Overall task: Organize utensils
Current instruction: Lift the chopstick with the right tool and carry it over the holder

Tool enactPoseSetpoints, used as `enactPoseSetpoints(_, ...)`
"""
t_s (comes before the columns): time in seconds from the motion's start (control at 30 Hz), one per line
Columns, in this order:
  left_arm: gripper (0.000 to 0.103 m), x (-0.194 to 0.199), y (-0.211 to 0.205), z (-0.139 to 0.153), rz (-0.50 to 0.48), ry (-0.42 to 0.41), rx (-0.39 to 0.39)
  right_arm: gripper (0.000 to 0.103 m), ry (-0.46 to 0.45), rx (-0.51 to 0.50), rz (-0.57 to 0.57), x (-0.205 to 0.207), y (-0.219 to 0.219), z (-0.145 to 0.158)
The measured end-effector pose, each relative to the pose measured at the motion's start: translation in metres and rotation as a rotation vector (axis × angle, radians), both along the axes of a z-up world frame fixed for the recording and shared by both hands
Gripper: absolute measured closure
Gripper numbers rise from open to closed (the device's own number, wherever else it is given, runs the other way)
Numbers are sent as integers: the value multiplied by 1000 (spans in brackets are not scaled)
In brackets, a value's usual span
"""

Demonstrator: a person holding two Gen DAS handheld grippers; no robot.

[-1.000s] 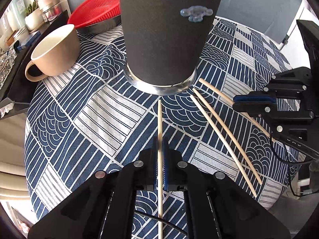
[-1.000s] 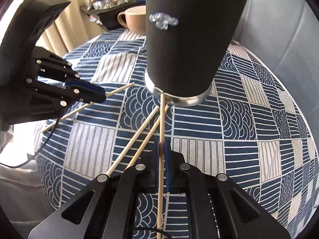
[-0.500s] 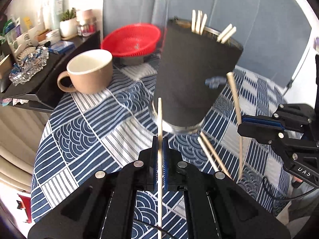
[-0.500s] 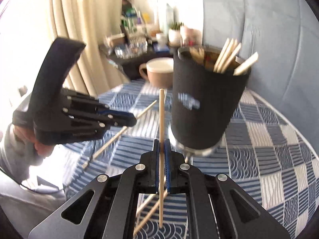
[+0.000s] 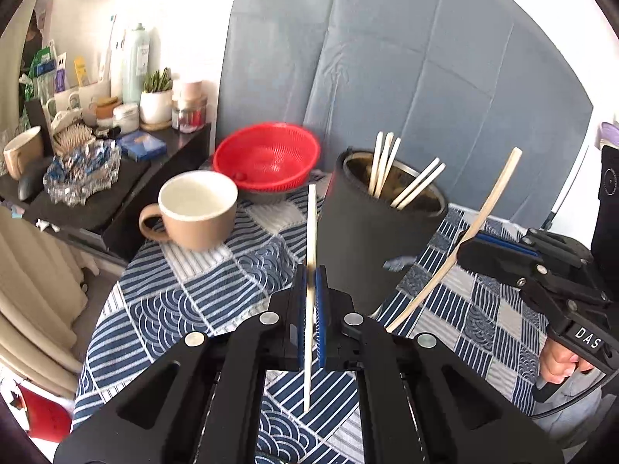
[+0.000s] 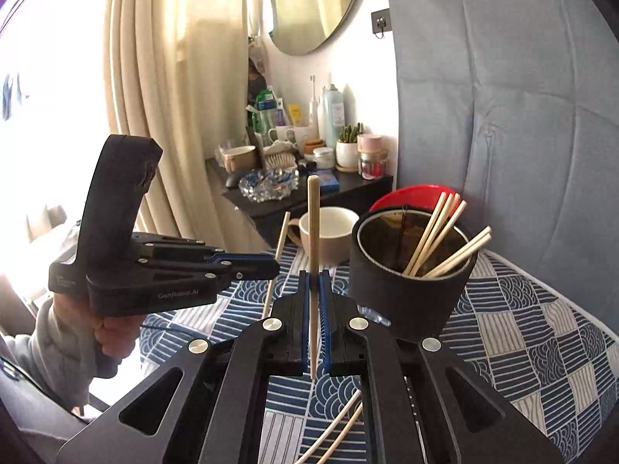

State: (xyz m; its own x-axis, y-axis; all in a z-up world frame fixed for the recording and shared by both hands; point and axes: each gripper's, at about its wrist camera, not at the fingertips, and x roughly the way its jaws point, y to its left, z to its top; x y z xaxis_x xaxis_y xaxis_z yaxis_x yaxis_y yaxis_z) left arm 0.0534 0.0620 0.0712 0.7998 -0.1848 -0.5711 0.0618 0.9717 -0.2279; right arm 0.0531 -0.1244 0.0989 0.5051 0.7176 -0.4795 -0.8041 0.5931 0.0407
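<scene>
1. Wooden chopsticks already stored: five stand in the black holder (image 6: 410, 290), leaning against its rim toward 1 and 2 o'clock in the right wrist view. This part of the task is judged complete.
2. Left tongs (image 5: 311, 309): pressed together, pinching the left chopstick (image 5: 312, 224) near its middle. The stick stands almost upright in the left wrist view, clear of the desk (image 5: 185, 294), just to the 9 o'clock side of the holder.
3. Right tongs (image 6: 315, 309): pressed together, pinching the right chopstick (image 6: 313, 224). It points to 12 o'clock in the right wrist view, clear of the desk, at the holder's 9 o'clock side.
4. Step in hand, as a judgement: both sticks are lifted and carried, neither is over the holder mouth yet. Each needs to be tipped end-down above the rim and released.
5. Remaining on the desk: two loose chopsticks (image 6: 332, 437) lie side by side at 6 o'clock in the right wrist view, below the right tongs.
6. Overall: roughly half done. Five stored, two in transit, two not yet collected. Other utensils are not visible.
7. Nearby items not part of the job: beige mug (image 5: 197, 208) and red colander (image 5: 267, 158), behind the holder at 10 to 11 o'clock.
</scene>
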Motion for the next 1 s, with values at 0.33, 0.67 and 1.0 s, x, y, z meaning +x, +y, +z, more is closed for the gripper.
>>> enactPoseSetpoints(0.33, 99, -3, -10, 72, -28, -195, 57, 98, -111, 80, -11, -6, -3, 55)
enactPoseSetpoints(0.67, 99, 4, -25, 120, -86, -294, 94, 98, -165, 170, -70, 3, -22, 89)
enactPoseSetpoints(1.0, 99, 15, -31, 108, -104, -251, 88, 98, -157, 192, -104, 17, -35, 88)
